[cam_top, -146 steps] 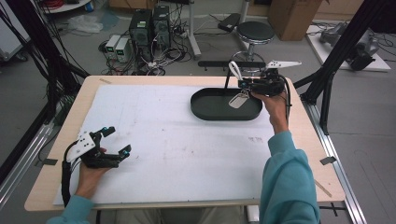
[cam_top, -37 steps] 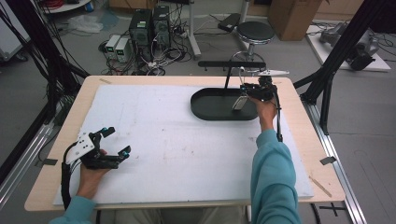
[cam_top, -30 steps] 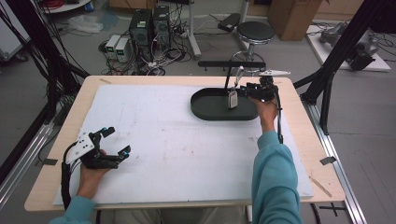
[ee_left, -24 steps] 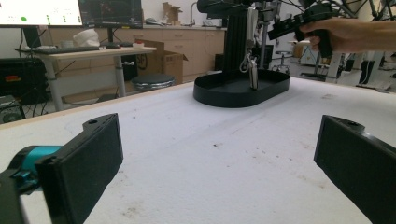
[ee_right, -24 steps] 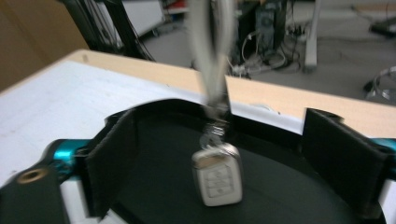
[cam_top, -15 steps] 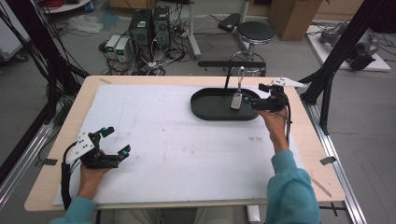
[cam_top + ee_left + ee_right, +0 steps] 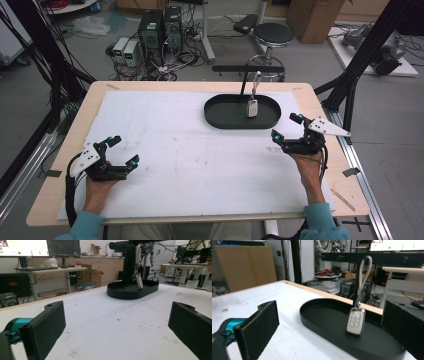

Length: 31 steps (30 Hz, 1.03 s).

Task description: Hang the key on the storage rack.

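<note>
A white key fob hangs by a pale loop from the black crossbar of a stand. Its lower end rests over the black oval tray. My right gripper sits on the table to the near right of the tray, apart from the fob. Its jaws have just been opening and stand open with nothing between them. In the right gripper view the fob hangs ahead of the jaws. My left gripper rests open and empty at the front left, far from the tray.
A white mat covers the wooden tabletop. Black frame posts stand off the right edge. A stool, computers and cables lie beyond the far edge.
My right gripper let go of the key fob at the stand and drew back toward the near right. The fob now hangs from the crossbar. The left gripper stayed put.
</note>
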Tool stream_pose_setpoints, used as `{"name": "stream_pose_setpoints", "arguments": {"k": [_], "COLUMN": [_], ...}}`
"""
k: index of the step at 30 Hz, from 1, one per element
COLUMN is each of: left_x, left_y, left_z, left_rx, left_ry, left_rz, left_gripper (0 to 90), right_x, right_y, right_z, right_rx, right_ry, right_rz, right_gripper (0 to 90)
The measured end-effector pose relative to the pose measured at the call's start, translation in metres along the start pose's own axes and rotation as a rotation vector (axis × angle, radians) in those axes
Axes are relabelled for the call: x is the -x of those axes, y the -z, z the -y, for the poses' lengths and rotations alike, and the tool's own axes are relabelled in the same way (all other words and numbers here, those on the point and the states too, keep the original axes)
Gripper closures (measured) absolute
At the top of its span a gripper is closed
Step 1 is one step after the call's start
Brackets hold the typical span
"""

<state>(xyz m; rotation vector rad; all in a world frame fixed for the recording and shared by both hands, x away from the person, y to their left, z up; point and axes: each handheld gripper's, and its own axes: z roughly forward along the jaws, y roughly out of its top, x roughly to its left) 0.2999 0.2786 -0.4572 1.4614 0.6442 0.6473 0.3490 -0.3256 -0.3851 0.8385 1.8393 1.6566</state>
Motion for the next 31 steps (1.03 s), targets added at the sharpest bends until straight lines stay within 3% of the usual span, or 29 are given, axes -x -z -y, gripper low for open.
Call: {"name": "stream_pose_setpoints", "arguments": {"k": [5, 12, 14, 21, 24, 31], "left_x": [0.0, 0.001, 0.001, 0.001, 0.001, 0.001], "left_y": [0.0, 0.0, 0.0, 0.0, 0.001, 0.001], "left_z": [0.0, 0.0, 0.0, 0.0, 0.0, 0.001], "left_rx": [0.001, 0.004, 0.005, 0.006, 0.009, 0.013], "left_ry": [-0.003, -0.005, -0.004, -0.007, -0.007, -0.011], "left_rz": [0.001, 0.0, -0.001, -0.004, -0.004, -0.007], "left_gripper": [1.7, 1.7, 1.7, 1.7, 1.7, 1.7], "right_x": [-0.006, -0.012, -0.012, -0.013, -0.016, -0.017], "right_y": [0.012, 0.02, 0.024, 0.027, 0.027, 0.027], "right_z": [0.021, 0.046, 0.056, 0.074, 0.074, 0.075], "right_rx": [0.044, 0.039, 0.074, 0.062, 0.072, 0.07], "right_ry": [-0.011, -0.014, -0.021, -0.038, -0.008, 0.008], "right_rz": [0.006, 0.021, 0.038, 0.041, 0.048, 0.055], "right_gripper": [0.7, 0.7, 0.7, 0.7, 0.8, 0.8]}}
